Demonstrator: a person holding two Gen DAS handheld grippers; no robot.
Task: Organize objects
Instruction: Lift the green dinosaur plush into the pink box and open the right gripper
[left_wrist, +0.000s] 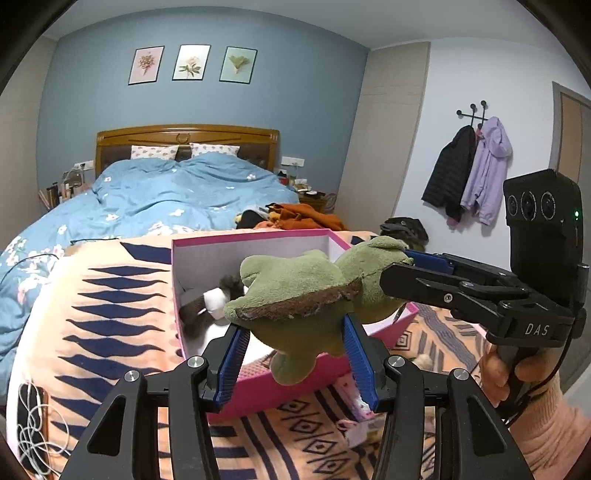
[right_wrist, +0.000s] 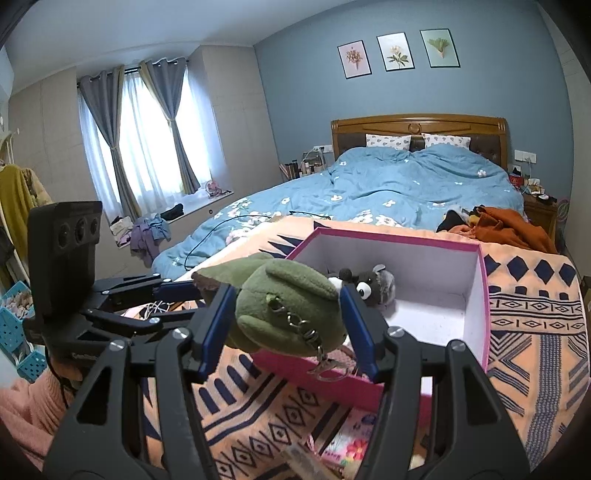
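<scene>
A green plush toy (left_wrist: 295, 291) hangs in the air over the near corner of an open pink box (left_wrist: 258, 234) with a white inside. My left gripper (left_wrist: 295, 343) is shut on the toy's body, its blue pads pressing both sides. From the right, my right gripper (left_wrist: 402, 269) is shut on the toy's head. In the right wrist view the plush toy (right_wrist: 288, 306) fills my right gripper (right_wrist: 286, 325), a metal keychain dangling from it, while my left gripper (right_wrist: 195, 299) holds its far end. A grey plush mouse (right_wrist: 373, 286) lies inside the pink box (right_wrist: 388, 236).
The box rests on an orange patterned blanket (left_wrist: 110, 295) at the foot of a bed with a blue floral duvet (left_wrist: 166, 195). Orange clothes (left_wrist: 306, 218) lie behind the box. A pink booklet (right_wrist: 351, 439) lies below the grippers, and white cable (left_wrist: 37, 432) at the left.
</scene>
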